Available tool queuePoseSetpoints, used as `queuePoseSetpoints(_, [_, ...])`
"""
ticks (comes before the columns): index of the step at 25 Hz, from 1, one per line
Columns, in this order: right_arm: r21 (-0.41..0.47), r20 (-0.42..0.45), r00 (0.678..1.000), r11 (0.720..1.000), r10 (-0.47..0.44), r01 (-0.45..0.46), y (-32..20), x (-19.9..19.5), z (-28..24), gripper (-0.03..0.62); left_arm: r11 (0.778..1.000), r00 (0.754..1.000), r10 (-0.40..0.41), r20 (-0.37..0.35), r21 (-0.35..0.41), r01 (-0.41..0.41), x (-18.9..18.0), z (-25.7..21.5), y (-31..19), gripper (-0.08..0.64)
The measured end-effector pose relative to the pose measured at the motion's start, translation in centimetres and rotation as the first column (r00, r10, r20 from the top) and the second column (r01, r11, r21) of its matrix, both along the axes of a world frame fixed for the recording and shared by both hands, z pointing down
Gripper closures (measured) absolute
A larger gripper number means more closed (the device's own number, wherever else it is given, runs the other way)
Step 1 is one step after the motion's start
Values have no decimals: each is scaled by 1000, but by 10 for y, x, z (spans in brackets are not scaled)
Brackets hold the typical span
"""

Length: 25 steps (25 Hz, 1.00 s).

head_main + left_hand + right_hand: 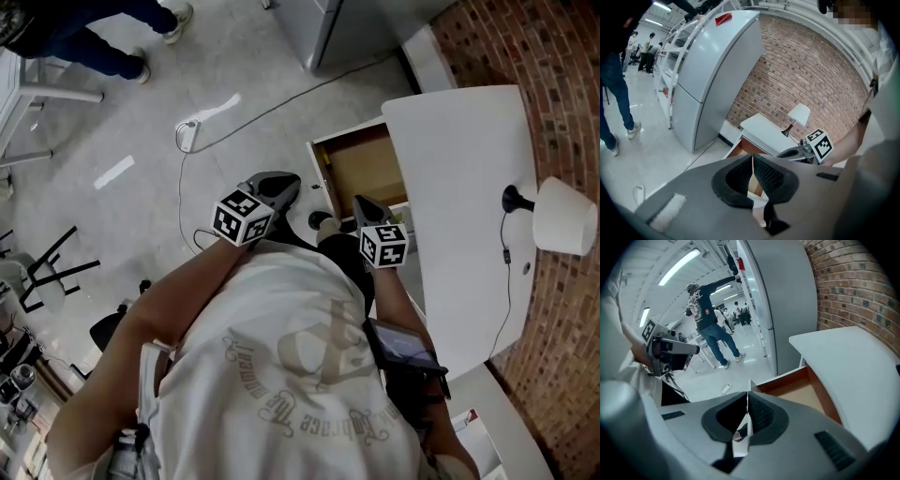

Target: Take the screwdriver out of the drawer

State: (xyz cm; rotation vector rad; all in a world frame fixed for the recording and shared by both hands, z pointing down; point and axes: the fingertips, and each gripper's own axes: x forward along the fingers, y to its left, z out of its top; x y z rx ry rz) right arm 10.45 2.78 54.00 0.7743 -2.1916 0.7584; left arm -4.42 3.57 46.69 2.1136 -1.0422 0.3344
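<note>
**Head view:** A person in a white T-shirt looked down at a left gripper (277, 185) and a right gripper (364, 204). Both were held low in front of the body, just short of the drawer (367, 169). The drawer stood pulled out from under a white table (459, 187) that carried a lamp (564, 217). The part of its wooden floor that showed was bare, and the rest lay hidden beneath the tabletop. No screwdriver could be seen.

**Left gripper view:** The left gripper (752, 157) had its jaws pressed together with nothing between them. Beyond them were a corner of the drawer (742, 146), the table and the other gripper.

**Right gripper view:** The right gripper (748, 397) was likewise clenched on nothing. It pointed toward the drawer (806, 385), whose brown floor again looked bare.

**Progress:** The opening seemed done. Finding, gripping and lifting out the screwdriver were all left to do. No view showed where it lay; if it was in the drawer, it was probably further back under the table.
</note>
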Motion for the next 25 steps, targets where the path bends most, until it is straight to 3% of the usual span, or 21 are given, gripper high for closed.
queuePoseSetpoints(15, [-89,-25,994,991,-103,101,-18,-11,57,584,995,997,-77,8,-60,77,4,26,3,546])
queuePoseSetpoints(21, [-160,-5,996,983,-88,86,-27,-15,85,584,987,991,-132,8,-90,132,3,42,8,547])
queuePoseSetpoints(25, [-186,-27,992,976,-124,117,-31,-13,104,584,981,986,-164,5,-108,163,5,53,9,546])
